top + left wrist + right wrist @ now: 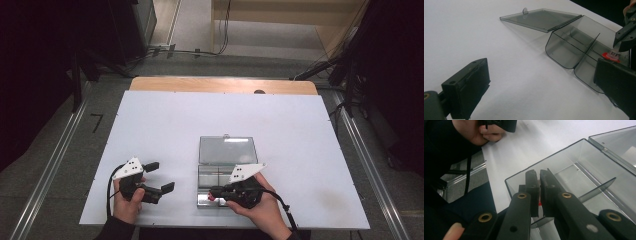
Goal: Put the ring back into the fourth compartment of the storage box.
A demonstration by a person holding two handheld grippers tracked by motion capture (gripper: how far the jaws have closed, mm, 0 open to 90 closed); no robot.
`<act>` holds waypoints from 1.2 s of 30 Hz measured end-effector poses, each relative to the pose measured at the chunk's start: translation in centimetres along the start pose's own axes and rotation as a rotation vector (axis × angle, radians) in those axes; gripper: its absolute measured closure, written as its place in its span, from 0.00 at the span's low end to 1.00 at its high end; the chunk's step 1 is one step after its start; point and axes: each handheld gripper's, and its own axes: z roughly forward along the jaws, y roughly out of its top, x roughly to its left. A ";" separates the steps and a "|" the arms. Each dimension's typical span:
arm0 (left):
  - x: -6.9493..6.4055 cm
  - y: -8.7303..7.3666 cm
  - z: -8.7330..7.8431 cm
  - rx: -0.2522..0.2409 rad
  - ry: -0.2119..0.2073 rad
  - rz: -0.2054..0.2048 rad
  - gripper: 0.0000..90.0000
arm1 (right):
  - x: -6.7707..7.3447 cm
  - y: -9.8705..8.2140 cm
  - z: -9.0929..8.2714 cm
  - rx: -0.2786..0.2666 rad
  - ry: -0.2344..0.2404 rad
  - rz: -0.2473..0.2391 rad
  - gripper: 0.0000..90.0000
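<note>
At the bottom centre of the high view, the right gripper (214, 192) clamps a small red-and-white piece (611, 55) over the near compartment of the clear divided box (227, 157). The left gripper (162, 176), lower left, rests with jaws apart on the white table (300, 140), near the box.

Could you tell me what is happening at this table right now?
A person works with a gripper in each hand over a clear box whose lid lies open flat on the white table. The right gripper is shut on a small red piece and holds it over the box's near compartment. The left gripper rests open on the table beside the box, holding nothing.
</note>
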 end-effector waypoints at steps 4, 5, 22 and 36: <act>0.0 0.0 0.0 0.000 -0.001 0.001 0.00 | 0.1 0.0 0.0 -0.015 -0.002 -0.005 0.82; 0.0 0.0 0.0 0.000 -0.001 0.001 0.00 | 0.1 0.0 -0.1 -0.022 -0.002 -0.004 0.78; 0.0 0.0 0.0 -0.002 0.000 0.000 0.00 | -0.5 0.4 -1.3 -0.083 0.001 0.049 0.27; 0.1 0.0 0.1 -0.007 -0.002 -0.004 0.00 | -0.8 0.9 -2.4 -0.115 -0.012 0.070 0.03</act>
